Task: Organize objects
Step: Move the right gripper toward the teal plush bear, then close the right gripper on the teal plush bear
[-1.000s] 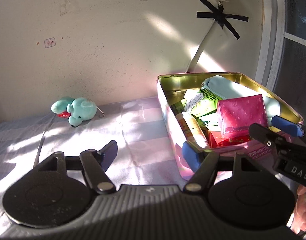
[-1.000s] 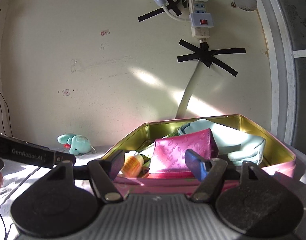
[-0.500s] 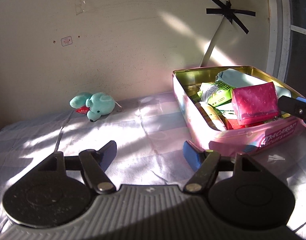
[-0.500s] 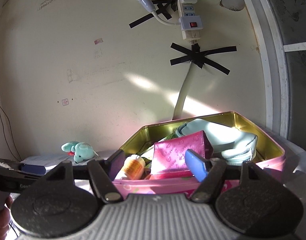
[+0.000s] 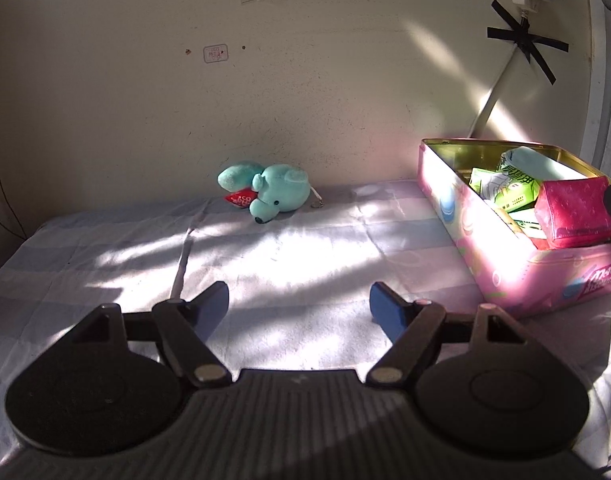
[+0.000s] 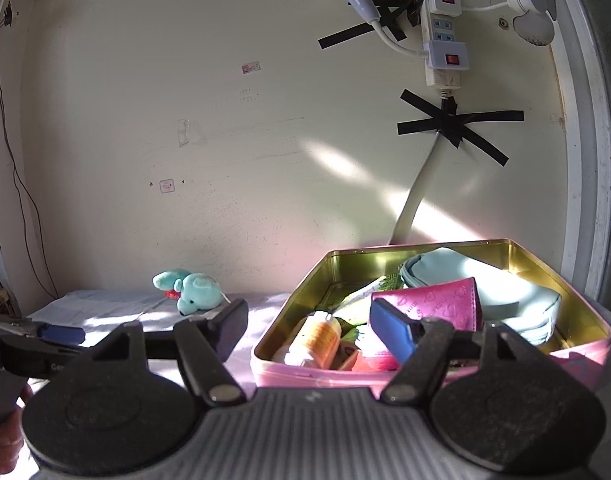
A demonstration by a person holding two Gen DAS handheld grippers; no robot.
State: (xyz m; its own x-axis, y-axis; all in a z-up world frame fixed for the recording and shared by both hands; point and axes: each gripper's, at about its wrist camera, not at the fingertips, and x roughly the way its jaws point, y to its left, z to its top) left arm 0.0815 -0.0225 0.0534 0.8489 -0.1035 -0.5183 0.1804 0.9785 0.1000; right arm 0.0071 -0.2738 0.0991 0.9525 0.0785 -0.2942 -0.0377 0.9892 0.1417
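A teal plush mouse [image 5: 271,193] lies on the cloth-covered table by the wall; it also shows in the right wrist view [image 6: 193,290]. A pink tin box [image 5: 505,256] with a gold inside stands at the right, holding a pink wallet [image 5: 573,214], green packets [image 5: 505,192], a pale blue pouch [image 6: 501,288] and an orange-labelled bottle [image 6: 315,340]. My left gripper [image 5: 299,308] is open and empty over the bare cloth, left of the box. My right gripper [image 6: 309,328] is open and empty just in front of the box [image 6: 425,368].
The checked cloth [image 5: 285,256] covers the table up to a cream wall. A power strip [image 6: 445,40] and cable are taped to the wall above the box. A window frame [image 6: 585,140] stands at the far right. The left gripper's body shows at the right wrist view's left edge [image 6: 37,344].
My left gripper has pulled back and to the left, away from the box, so the plush mouse now lies nearer the view's middle. My right gripper has drawn back and risen slightly from the box.
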